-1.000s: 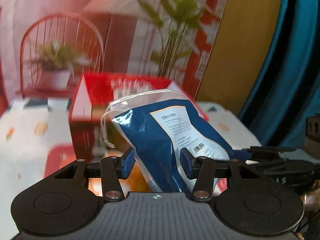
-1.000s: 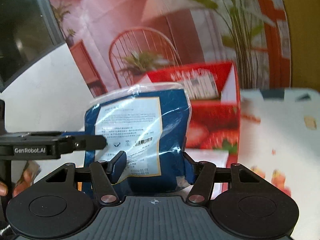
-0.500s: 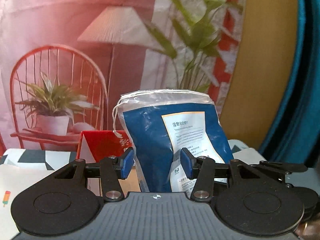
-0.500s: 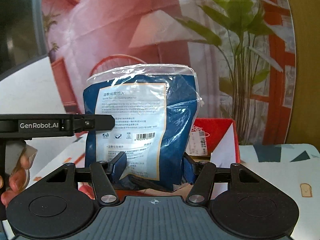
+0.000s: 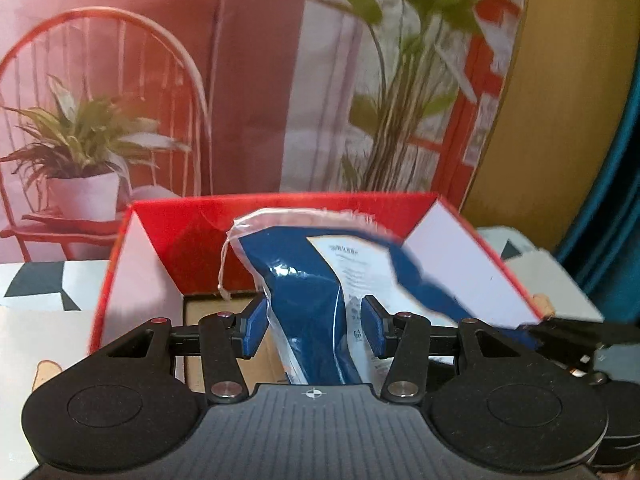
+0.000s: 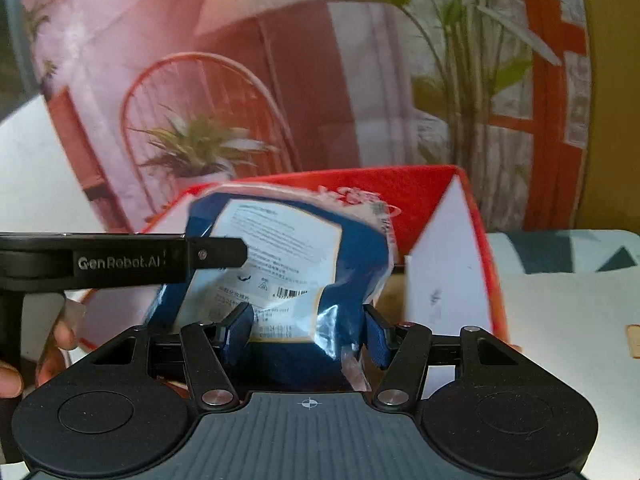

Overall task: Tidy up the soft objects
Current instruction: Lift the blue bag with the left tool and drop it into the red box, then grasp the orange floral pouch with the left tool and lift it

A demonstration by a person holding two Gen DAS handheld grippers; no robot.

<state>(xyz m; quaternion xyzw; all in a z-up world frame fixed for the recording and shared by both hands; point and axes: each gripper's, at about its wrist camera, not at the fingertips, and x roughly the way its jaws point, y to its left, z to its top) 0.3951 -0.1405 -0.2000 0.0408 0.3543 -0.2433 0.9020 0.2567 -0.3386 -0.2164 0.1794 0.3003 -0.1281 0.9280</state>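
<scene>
White lettering "GenRobot.AI" reads along the left gripper (image 6: 224,254) arm crossing the right wrist view. Label print on the blue packet (image 6: 280,264) too blurred to read; barcode visible. Behind: printed backdrop (image 5: 248,80) with chair and plants. Red box (image 5: 280,220), flaps up, stands open just beyond the packet. Packet is soft, clear-wrapped, dark blue, white label, held above the box mouth. Left gripper (image 5: 314,328) jaws opening, packet between them. Right gripper (image 6: 306,330) pads press the packet's lower end.
</scene>
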